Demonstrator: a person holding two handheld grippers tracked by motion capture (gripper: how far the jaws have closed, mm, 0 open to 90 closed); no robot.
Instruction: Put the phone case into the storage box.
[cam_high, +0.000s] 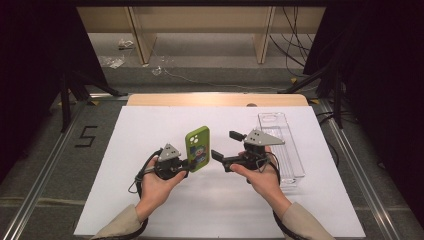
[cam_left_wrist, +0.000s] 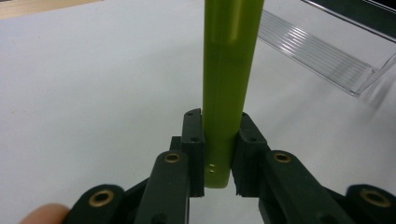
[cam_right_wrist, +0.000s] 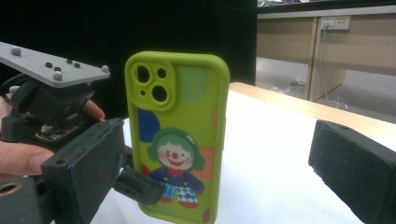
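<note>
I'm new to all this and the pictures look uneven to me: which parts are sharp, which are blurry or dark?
High view: white table sheet bright and even, surroundings nearly black. Left gripper view: the green phone case blurs toward the top, and the clear tray is soft. Right gripper view: the case's clown print is sharp, while the near jaws are fuzzy.

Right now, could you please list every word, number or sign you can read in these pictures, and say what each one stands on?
"5": a dark handwritten numeral on the grey floor left of the table, in the high view.
The green phone case bears a clown picture, no lettering.
The wall socket carries a label too small to read.
</note>
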